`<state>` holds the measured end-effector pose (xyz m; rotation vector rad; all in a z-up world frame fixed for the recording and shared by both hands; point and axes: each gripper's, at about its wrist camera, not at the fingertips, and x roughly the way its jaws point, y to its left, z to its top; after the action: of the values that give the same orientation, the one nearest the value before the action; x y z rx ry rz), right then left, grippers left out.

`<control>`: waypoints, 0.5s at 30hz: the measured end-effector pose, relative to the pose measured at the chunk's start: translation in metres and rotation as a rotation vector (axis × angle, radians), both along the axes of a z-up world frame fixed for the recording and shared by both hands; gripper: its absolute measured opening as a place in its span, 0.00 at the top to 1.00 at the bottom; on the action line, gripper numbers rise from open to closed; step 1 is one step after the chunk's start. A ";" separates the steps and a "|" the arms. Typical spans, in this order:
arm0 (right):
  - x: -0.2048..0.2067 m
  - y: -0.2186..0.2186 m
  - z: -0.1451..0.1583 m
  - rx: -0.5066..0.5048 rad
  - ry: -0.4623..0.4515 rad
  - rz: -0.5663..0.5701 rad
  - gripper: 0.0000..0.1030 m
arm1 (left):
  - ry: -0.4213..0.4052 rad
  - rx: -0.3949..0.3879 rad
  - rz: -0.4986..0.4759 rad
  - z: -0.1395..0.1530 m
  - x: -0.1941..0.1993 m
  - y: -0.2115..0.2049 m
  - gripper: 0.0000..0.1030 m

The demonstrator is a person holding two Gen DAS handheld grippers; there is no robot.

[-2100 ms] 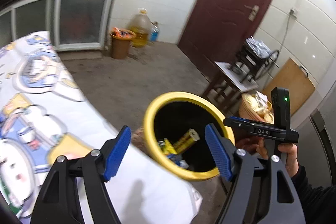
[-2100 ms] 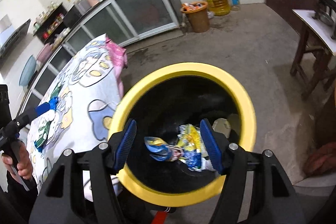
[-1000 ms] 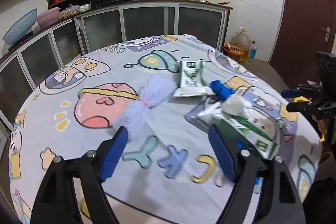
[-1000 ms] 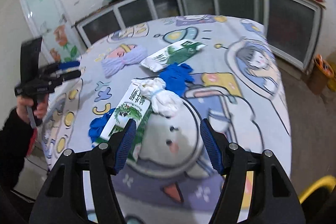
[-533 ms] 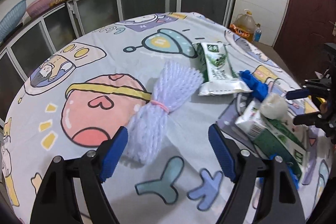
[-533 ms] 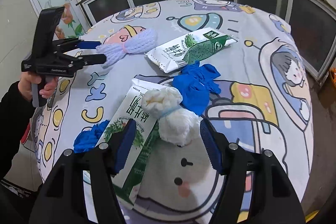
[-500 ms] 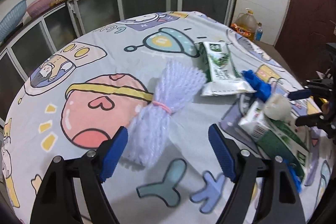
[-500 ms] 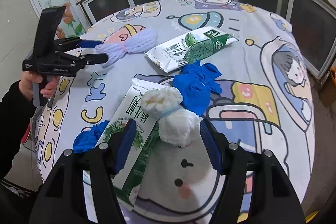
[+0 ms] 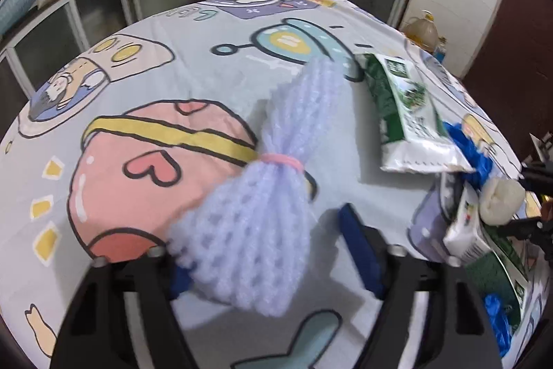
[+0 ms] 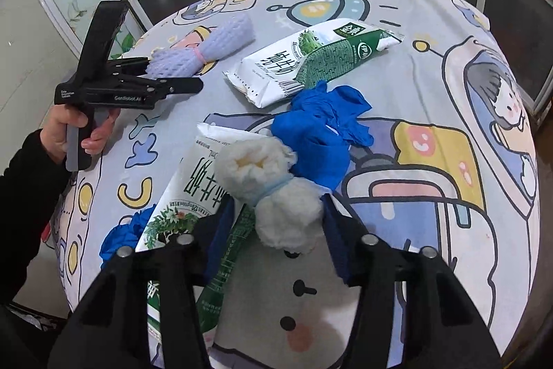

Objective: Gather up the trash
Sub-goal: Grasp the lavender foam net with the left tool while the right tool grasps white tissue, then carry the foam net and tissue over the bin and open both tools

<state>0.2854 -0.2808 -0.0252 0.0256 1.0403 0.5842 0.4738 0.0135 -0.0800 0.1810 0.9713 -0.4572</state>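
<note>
A purple foam net [image 9: 255,213] tied with a pink band lies on the cartoon tablecloth [image 9: 145,64], its near end between the closing jaws of the left gripper [image 9: 266,261]. The right gripper [image 10: 276,230] is narrowing around a white foam wad [image 10: 273,189] resting on a milk carton [image 10: 186,196], beside a blue glove [image 10: 325,130].

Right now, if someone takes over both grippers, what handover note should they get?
Left gripper: jaws closing around the lavender foam net; no firm grip visible.
Right gripper: jaws closing around the white foam bundle, which lies on a milk carton.
Still on the table: snack wrapper, blue glove, a second blue glove.
Nothing lifted; the bin is out of view.
</note>
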 end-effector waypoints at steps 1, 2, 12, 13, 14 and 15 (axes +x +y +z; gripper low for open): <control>0.001 -0.001 0.000 0.007 0.006 -0.002 0.66 | -0.003 0.000 0.016 0.001 0.003 0.002 0.58; 0.000 -0.002 0.001 0.012 0.006 -0.004 0.67 | 0.002 -0.014 0.031 0.002 0.005 0.004 0.72; -0.026 -0.013 0.032 0.111 -0.028 0.000 0.72 | -0.042 -0.089 0.052 0.041 -0.021 0.018 0.80; -0.031 -0.014 0.036 0.114 -0.036 0.001 0.72 | -0.049 -0.092 0.051 0.047 -0.026 0.018 0.80; -0.036 -0.015 0.040 0.117 -0.043 0.001 0.72 | -0.057 -0.092 0.049 0.052 -0.033 0.019 0.80; -0.039 -0.016 0.043 0.119 -0.047 0.001 0.72 | -0.067 -0.085 0.050 0.057 -0.040 0.019 0.80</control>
<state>0.2463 -0.2964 0.0178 0.1159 0.9594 0.6445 0.4341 0.0323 -0.0226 0.0944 0.8871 -0.4426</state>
